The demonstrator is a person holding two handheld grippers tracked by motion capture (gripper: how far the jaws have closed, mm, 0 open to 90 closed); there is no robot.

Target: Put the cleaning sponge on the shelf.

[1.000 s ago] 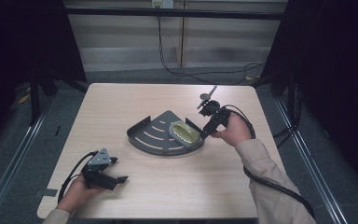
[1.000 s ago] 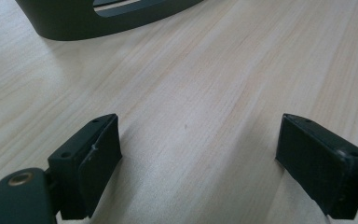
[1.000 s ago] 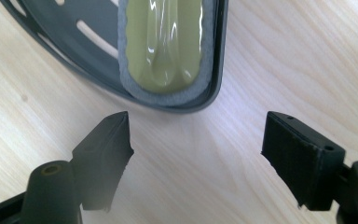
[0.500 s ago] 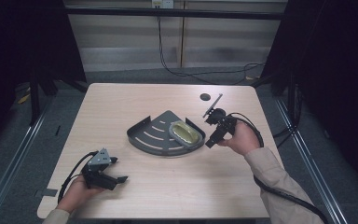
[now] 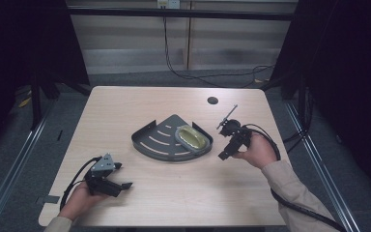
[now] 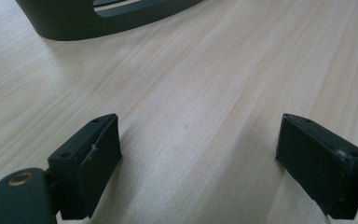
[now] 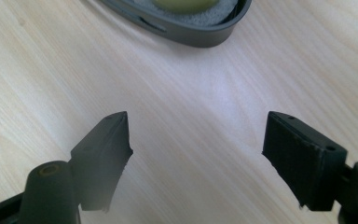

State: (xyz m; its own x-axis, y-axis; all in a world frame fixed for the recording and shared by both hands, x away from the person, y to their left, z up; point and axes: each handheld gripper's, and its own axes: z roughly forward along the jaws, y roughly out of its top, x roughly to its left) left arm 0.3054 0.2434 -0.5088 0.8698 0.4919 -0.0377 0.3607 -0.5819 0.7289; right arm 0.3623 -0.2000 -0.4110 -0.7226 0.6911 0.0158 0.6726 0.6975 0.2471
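1. Dark grey fan-shaped tray (image 5: pixel 157 140): it lies near the middle of your worktop (image 5: pixel 140 104), with pale slots cut through its floor and a raised wall around it.
2. Contents of the tray: one grey oval dish (image 5: pixel 192 137) sits at the tray's right end, holding something yellow-green (image 5: pixel 192 137) that you cannot identify from the high view.
3. Your left claw (image 5: pixel 121 177): it rests low over the worktop's near left corner, well apart from the tray. Its jaws stand wide apart with nothing between them.
4. Your right claw (image 5: pixel 228 149): it is held just right of the tray, jaws pointing toward it and spread wide, gripping nothing.
5. Round dark hole (image 5: pixel 212 100): set in the worktop's far right part.
6. The left claw's view adds: a close look at the tray's outer wall (image 6: pixel 74 23) and one slot above it, with bare wood grain between the jaws.
7. The right claw's view adds: the dish (image 7: pixel 200 18) lies in the tray's rounded end, its rough grey inner surface around the yellow-green piece (image 7: pixel 182 4).
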